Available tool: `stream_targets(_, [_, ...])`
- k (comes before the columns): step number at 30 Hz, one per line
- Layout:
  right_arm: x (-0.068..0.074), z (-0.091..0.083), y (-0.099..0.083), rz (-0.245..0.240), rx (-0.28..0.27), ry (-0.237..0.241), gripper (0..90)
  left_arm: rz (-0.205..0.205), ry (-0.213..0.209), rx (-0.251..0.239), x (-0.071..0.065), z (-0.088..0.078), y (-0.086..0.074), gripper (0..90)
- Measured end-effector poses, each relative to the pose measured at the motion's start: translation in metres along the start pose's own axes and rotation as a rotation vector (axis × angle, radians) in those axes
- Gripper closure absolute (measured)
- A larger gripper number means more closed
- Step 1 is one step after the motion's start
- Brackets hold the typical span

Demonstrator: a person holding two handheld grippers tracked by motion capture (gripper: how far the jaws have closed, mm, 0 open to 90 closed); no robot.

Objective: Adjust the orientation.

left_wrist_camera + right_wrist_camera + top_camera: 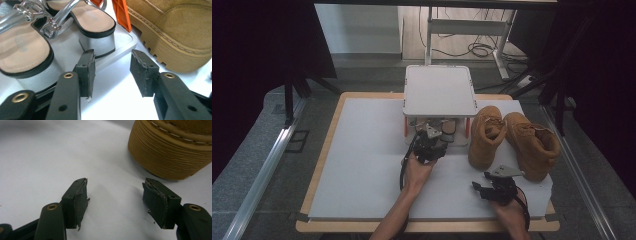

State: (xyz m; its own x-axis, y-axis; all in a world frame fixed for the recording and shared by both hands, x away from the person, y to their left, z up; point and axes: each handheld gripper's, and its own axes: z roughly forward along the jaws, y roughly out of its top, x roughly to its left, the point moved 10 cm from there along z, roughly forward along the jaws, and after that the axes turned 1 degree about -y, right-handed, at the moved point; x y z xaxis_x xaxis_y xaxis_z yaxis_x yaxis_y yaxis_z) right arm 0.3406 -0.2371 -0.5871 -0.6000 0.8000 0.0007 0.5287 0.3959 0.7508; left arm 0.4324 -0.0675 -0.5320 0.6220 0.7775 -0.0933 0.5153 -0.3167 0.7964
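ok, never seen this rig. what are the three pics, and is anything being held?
No robot here: a person holds a two-jaw claw in each hand. The high view looks down on the table; the left claw is at the small white two-tier rack, the right claw is near the table's front edge. The other two pictures come from cameras riding on each claw, looking along its black jaws.

On the rack's lower tray stand silver sandals. Beside the rack is a pair of tan boots.

Nothing is held. The left claw is open just in front of a sandal's heel; the right claw is open over bare table near a boot's toe.
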Motion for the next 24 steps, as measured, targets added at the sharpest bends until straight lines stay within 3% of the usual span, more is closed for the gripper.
stream_targets(9, [0.000,0.000,0.000,0.000,0.000,-0.001,36.1,0.034,-0.015,0.037,0.004,-0.014,-0.008,40.7])
stream_targets(24, [0.000,0.000,0.000,0.002,0.001,-0.001,36.1,0.029,-0.098,0.066,0.010,-0.041,-0.029,23.3])
